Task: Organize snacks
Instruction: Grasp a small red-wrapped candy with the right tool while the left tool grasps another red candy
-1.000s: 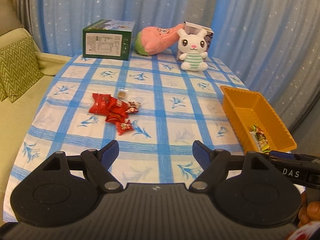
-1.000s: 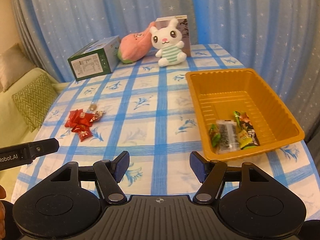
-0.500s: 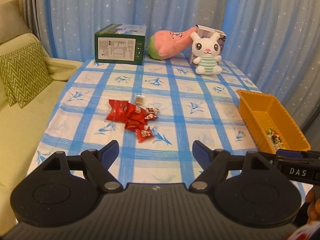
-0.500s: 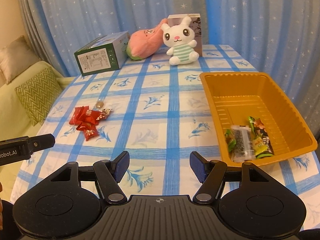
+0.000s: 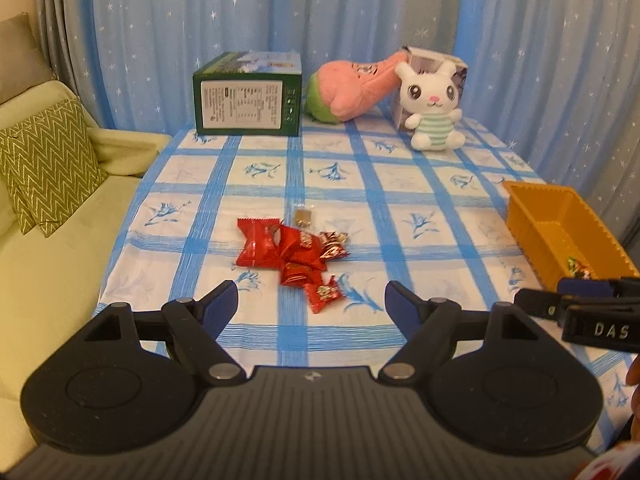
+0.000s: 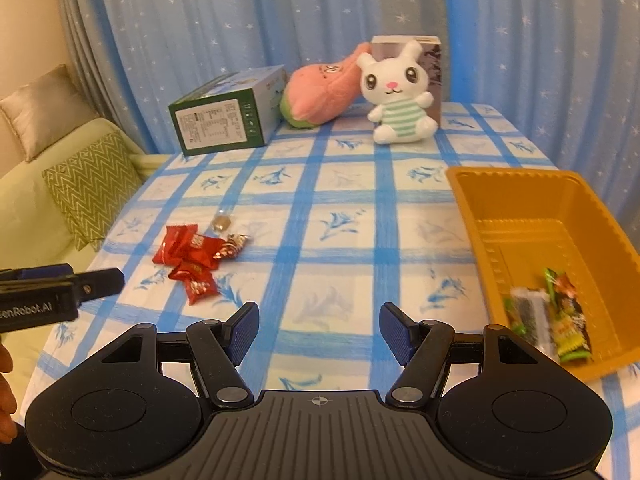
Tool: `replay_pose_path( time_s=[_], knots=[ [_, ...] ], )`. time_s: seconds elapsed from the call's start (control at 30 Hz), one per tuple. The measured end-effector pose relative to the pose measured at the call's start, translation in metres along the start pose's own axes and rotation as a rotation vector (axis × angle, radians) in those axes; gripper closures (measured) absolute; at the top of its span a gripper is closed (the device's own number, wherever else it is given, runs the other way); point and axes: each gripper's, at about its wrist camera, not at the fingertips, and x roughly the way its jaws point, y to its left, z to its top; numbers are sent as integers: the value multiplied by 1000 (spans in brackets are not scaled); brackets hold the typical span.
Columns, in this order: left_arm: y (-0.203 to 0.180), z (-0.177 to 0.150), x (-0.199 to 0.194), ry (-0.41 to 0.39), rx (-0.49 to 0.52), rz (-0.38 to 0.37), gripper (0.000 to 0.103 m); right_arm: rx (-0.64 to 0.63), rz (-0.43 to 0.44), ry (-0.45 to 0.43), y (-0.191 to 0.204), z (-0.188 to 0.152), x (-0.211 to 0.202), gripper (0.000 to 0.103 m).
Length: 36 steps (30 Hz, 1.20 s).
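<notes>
From the left wrist camera we see our left gripper (image 5: pixel 311 304) above the near edge of the checked tablecloth (image 5: pixel 400 200), its two blue-padded fingers (image 5: pixel 219 307) spread well apart with nothing between them. Taking the orange tray (image 5: pixel 532 216) as our landmark: the pile of red snack packets (image 5: pixel 286 250) lies far to its left, near the middle of the cloth and just beyond our open fingers. A small clear-wrapped brown sweet (image 5: pixel 303 217) sits just behind the pile. A few wrappers show inside the tray's near end. Far behind the tray, along the back edge, stand a white plush rabbit (image 5: pixel 434 106), a pink plush (image 5: pixel 352 90) and a green box (image 5: pixel 248 100). The right gripper (image 5: pixel 576 308) pokes in just in front of the tray.

From the right wrist camera, our right gripper (image 6: pixel 318 330) hangs over the cloth (image 6: pixel 340 240), its fingers (image 6: pixel 394 330) likewise parted and holding nothing. The orange tray (image 6: pixel 520 200) lies to the right, with green and dark snack packets (image 6: pixel 548 312) in its near corner. The red snack packets (image 6: pixel 190 256) lie well to the tray's left, and the brown sweet (image 6: pixel 222 222) just behind them. The left gripper (image 6: pixel 60 292) enters at the left edge, near that pile but apart from it.
</notes>
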Motion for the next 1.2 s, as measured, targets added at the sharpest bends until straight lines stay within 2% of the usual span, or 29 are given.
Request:
replay_pose_path(
  time_s=[0.27, 0.57, 0.7, 0.83, 1.1, 1.2],
  knots=[
    [29, 2, 38, 58, -8, 32, 25, -56, 52, 8, 21, 7, 35, 36],
    [58, 2, 78, 59, 29, 48, 26, -121, 146, 15, 54, -4, 80, 37],
    [71, -3, 91, 56, 19, 29, 26, -152, 176, 6, 68, -9, 98, 37],
    [78, -7, 98, 63, 0, 25, 26, -170, 187, 0, 80, -11, 117, 46],
    [91, -5, 103, 47, -51, 27, 26, -214, 192, 3, 97, -13, 149, 53],
    [95, -5, 105, 51, -69, 25, 26, -233, 185, 14, 100, -14, 156, 60]
  ],
)
